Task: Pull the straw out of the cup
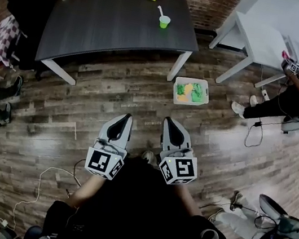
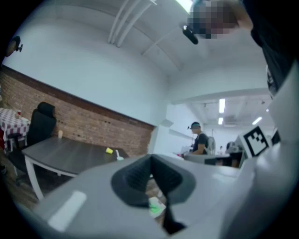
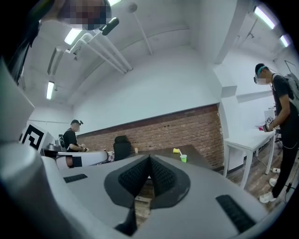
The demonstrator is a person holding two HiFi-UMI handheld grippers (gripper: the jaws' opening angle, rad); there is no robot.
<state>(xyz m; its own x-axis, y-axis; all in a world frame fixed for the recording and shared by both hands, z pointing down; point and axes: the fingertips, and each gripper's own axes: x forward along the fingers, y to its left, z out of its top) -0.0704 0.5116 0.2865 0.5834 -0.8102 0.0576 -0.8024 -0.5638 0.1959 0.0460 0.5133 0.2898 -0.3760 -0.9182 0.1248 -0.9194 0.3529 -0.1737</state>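
well, both grippers sit low centre of the head view, well apart from the job: left gripper (image 1: 125,120) and right gripper (image 1: 171,122) pinched closed on nothing. green cup (image 1: 164,22) w/ white straw (image 1: 160,11) stands upper centre on the dark table (image 1: 98,21). straw looks thin, light, prob. crushable, so nip it gently above the rim. cup's light too, so steady its wall w/ the other gripper.

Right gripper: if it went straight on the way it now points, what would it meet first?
Probably the table, left of the cup; the floor between looks free, though depth is unclear.
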